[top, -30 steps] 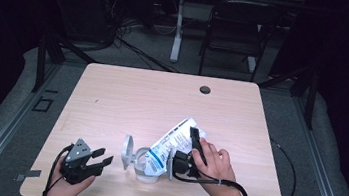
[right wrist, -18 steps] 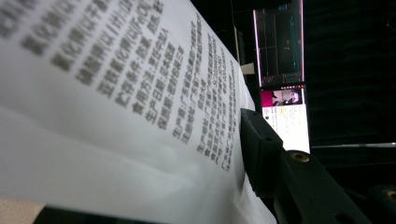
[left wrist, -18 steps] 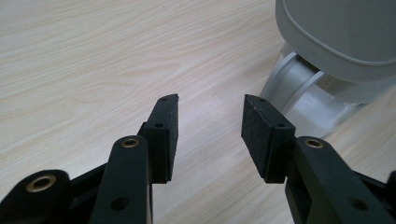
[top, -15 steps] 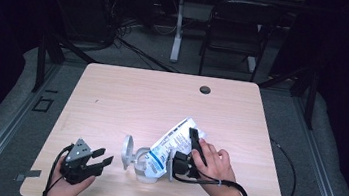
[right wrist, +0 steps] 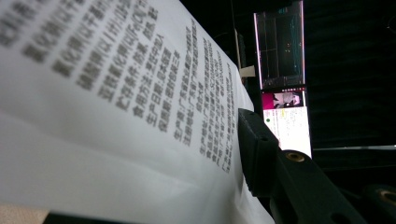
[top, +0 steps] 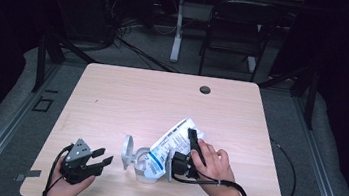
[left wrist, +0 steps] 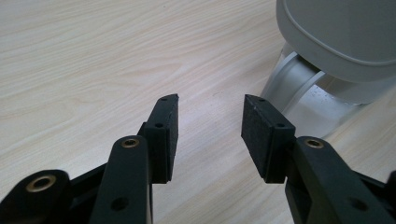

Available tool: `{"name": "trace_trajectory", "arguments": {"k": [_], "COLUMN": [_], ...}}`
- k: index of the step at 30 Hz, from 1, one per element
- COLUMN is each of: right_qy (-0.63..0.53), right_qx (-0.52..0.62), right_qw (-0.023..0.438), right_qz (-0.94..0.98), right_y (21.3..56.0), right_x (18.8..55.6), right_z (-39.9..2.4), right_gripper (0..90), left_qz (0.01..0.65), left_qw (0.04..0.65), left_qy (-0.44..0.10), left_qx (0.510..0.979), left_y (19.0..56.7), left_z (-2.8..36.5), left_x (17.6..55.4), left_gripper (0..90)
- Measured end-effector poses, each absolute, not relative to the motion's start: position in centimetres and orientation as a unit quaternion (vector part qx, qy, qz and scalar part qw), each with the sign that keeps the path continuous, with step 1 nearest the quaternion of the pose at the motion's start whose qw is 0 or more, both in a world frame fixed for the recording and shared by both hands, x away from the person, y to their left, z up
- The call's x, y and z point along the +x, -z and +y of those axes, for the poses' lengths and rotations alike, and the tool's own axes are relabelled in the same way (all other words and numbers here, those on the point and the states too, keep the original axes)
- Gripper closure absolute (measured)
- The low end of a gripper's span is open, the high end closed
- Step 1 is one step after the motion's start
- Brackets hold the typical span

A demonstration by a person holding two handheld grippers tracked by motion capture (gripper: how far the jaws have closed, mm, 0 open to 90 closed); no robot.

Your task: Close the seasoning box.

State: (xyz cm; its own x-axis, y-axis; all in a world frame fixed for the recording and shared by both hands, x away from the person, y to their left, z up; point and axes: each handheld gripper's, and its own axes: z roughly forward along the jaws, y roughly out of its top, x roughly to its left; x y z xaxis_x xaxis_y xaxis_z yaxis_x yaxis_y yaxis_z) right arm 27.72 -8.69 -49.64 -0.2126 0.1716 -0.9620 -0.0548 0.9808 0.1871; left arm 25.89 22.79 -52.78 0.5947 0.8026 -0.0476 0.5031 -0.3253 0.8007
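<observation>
Step in hand, as I read it: tipping the white printed bag [top: 173,142] into the clear lidded container [top: 140,163] at the near middle of the worktop [top: 127,97].

The bag lies slanted, its lower end at the container's mouth, its upper end raised toward the far right. The container's grey flip lid [top: 128,150] stands swung open on the left side.

Right hand-held gripper [top: 187,152]: clasped around the bag. Its jaws have just been closing, with the bag between them; in the right gripper view the printed face of the bag [right wrist: 116,107] lies against the inside of the one jaw visible there, so I judge it grasping the bag.

Left hand-held gripper [top: 99,158]: released, nothing between the jaws, resting low near the front left edge, just beside the container and apart from it. The left gripper view has the lid [left wrist: 341,37] close ahead.

Next move, my judgement: the left hand-held gripper should steady the container while the right lifts the bag's far end. Risk: the light container sliding or tipping.
</observation>
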Motion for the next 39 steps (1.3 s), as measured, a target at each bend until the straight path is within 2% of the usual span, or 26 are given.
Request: {"name": "trace_trajectory", "arguments": {"k": [39], "right_qy": [-0.094], "right_qx": [0.022], "right_qw": [0.631], "right_qz": [0.77], "right_y": [49.16], "right_x": [27.47], "right_z": [-8.33], "right_gripper": [72.1], "left_qz": [0.41], "left_qw": [0.412], "left_qy": [-0.184], "left_qx": [0.793], "left_y": [52.72], "left_z": [22.84], "left_x": [25.88], "left_gripper": [56.6]}}
